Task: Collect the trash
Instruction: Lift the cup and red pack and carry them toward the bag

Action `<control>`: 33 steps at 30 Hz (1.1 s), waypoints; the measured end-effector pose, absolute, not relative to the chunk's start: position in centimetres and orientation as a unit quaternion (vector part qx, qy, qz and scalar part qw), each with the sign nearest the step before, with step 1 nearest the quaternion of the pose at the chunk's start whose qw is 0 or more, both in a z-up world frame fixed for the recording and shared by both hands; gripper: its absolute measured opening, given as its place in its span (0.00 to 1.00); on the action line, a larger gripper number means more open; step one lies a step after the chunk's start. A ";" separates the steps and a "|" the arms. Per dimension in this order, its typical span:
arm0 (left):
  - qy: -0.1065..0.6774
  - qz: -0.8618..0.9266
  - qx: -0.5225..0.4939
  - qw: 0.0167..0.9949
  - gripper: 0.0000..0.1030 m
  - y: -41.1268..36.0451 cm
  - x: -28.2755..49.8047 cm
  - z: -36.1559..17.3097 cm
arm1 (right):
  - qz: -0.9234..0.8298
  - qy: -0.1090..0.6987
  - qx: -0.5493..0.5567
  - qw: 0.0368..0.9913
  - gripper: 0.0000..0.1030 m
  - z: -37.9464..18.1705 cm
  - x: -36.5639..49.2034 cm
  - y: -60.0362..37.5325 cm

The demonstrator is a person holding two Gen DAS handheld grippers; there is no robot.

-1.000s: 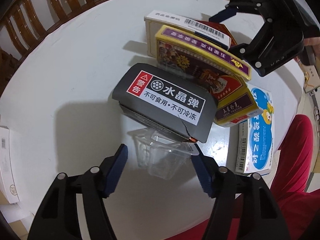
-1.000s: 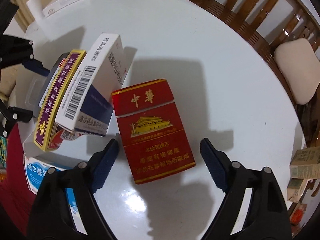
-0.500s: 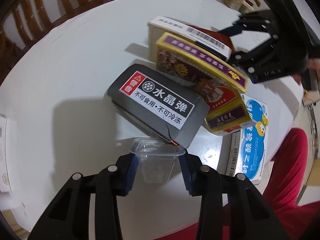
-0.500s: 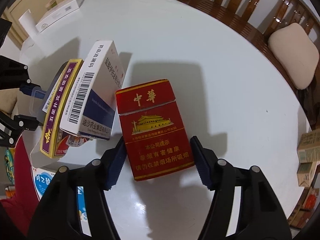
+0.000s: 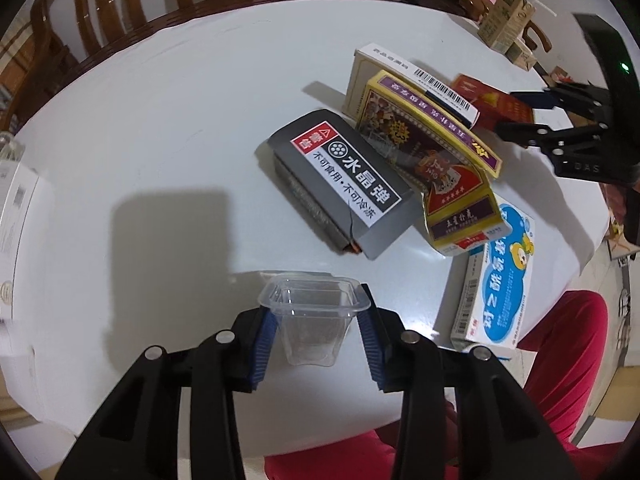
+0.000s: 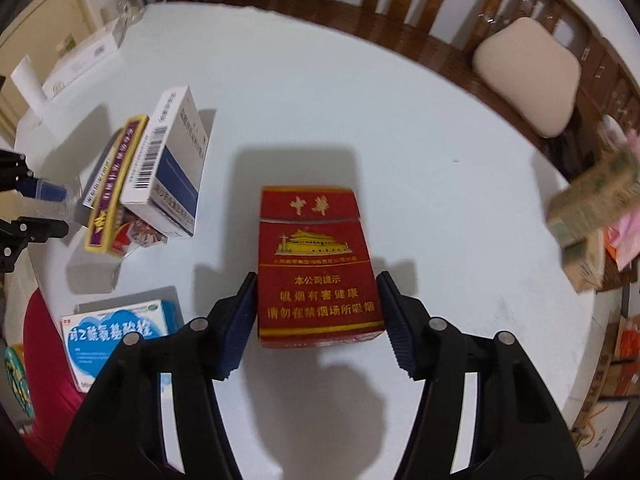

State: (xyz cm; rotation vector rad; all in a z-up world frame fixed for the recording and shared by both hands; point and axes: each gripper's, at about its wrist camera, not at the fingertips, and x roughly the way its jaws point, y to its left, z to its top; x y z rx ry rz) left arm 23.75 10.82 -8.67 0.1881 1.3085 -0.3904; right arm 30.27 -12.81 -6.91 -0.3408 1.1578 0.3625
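On the round white bench (image 5: 168,120), left gripper (image 5: 316,336) clamps a clear plastic cup (image 5: 312,320) by its sides, near the bench's front edge. Right gripper (image 6: 318,312) has a red cigarette pack (image 6: 316,264) between its blue pads, jaws closing on it; pack reads 中華 with gold warning text 吸烟有害健康. Pile beside: grey box (image 5: 340,176) labelled 水晶弹, 不可食用·不可冷冻, red 警告 tag; yellow-purple card box (image 5: 432,148) leaning on it, torn open; white box with barcode (image 5: 400,68) behind that; blue-white medicine box (image 5: 496,280) with a cartoon bear lying flat at the edge. White boxes (image 6: 80,60) at the far left of the bench, print too small to read. Person's red trousers (image 5: 560,340) just past the bench edge. Wooden chairs (image 6: 440,12) ring the bench, beige cushion (image 6: 528,72) on one. Cardboard cartons (image 6: 592,208) stacked off to the right, blurred.
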 end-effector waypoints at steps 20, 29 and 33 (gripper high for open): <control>0.539 -0.173 0.106 0.817 0.37 9.0 17.2 0.5 | 0.153 0.426 -0.159 0.877 0.55 6.4 18.3 -14.0; 0.524 -0.192 0.134 0.819 0.37 6.1 13.4 2.3 | 0.162 0.387 -0.170 0.892 0.55 10.7 11.2 -14.0; 0.520 -0.205 0.146 0.816 0.37 4.7 11.9 2.4 | 0.160 0.379 -0.173 0.895 0.55 11.4 8.8 -13.9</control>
